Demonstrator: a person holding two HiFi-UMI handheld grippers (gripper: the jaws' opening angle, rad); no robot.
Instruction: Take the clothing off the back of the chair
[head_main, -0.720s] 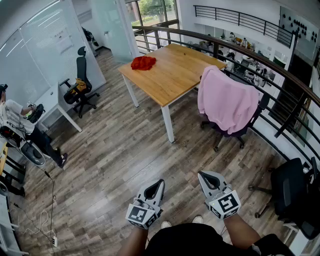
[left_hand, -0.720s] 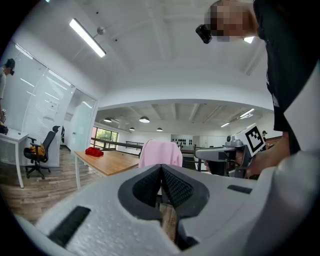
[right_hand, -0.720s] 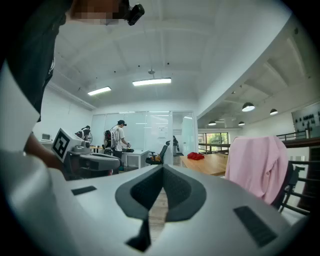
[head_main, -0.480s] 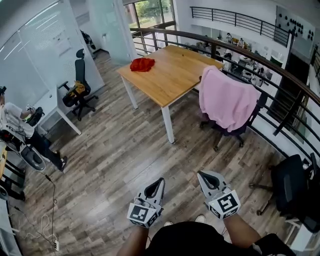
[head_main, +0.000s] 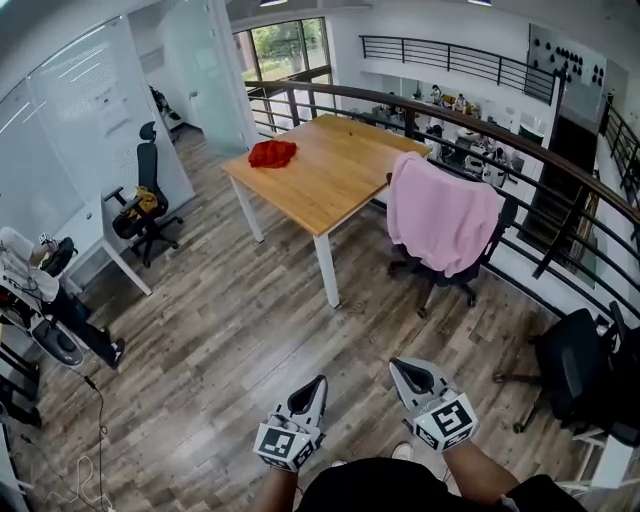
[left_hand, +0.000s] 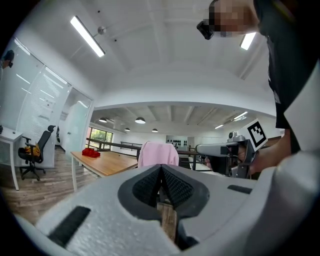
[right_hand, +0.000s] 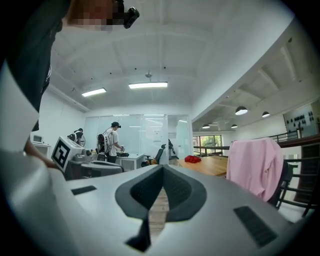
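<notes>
A pink garment hangs over the back of a dark office chair beside the wooden table. It shows far ahead in the left gripper view as the pink garment and at the right in the right gripper view as the pink garment. My left gripper and right gripper are held low in front of me, well short of the chair. Both are shut with nothing between the jaws.
A red cloth lies on the far end of the table. A metal railing curves behind the chair. Another black chair stands at the right, one more at the left. A person sits far left.
The view has moved forward a little: the table and chair sit slightly lower and to the left. Both grippers stay shut and level in front of me.
</notes>
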